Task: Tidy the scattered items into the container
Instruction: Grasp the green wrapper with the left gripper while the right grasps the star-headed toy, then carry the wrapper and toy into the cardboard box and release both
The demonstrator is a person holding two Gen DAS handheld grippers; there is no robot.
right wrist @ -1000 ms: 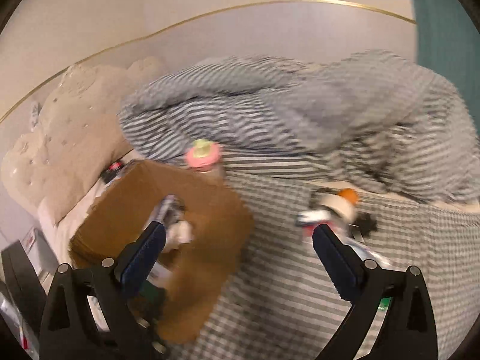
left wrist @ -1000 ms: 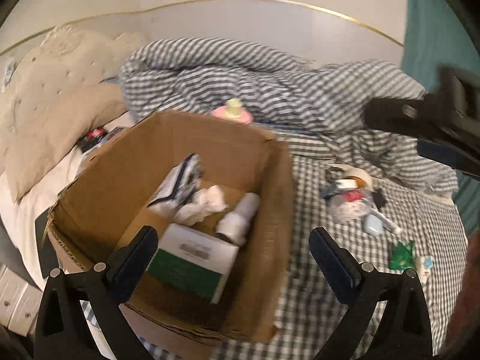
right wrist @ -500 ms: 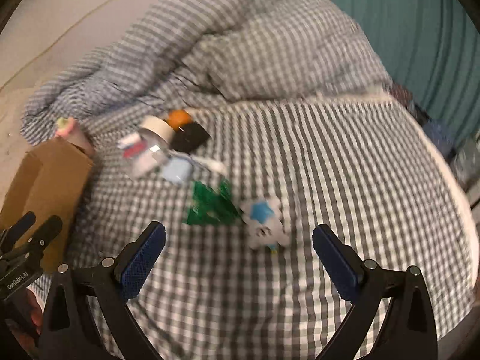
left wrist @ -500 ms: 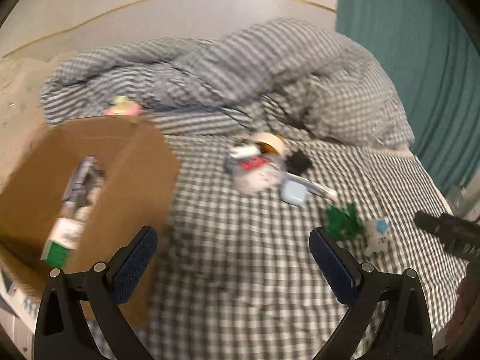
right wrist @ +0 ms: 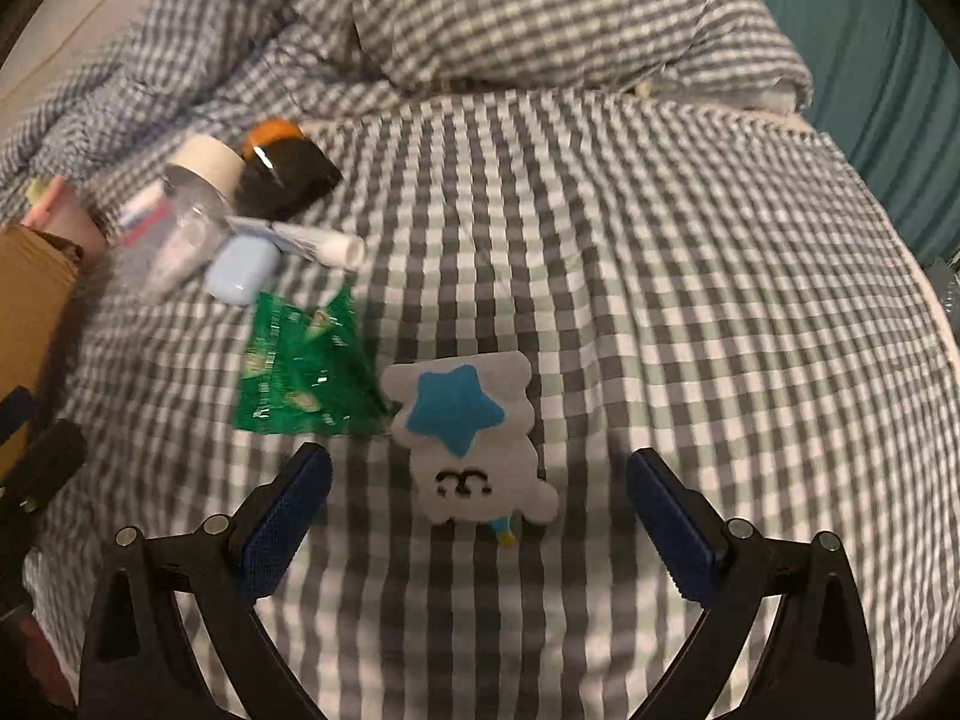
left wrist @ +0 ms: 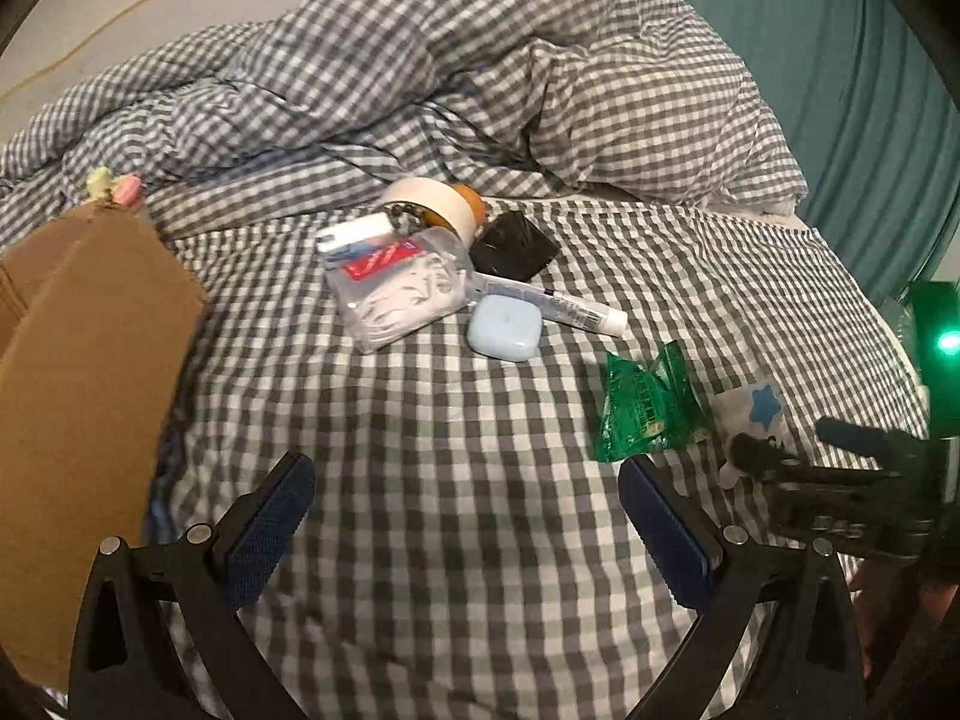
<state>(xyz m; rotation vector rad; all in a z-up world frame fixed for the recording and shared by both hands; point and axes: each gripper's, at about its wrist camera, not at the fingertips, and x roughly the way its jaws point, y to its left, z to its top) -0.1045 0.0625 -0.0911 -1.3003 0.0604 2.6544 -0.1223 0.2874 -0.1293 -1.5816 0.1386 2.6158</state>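
The right gripper hangs low over the bed, fingers spread wide and empty, with the white star-marked toy lying flat on the checked sheet just ahead and between them. Its long axis runs along the gripper's line of sight, so the fingers would likely close across its narrow width. The green packet touches its left side and could get pinched too. The left gripper is also spread and empty, farther from the toy, nearer the cardboard box at the bed's left edge. The remaining clutter sits toward the duvet.
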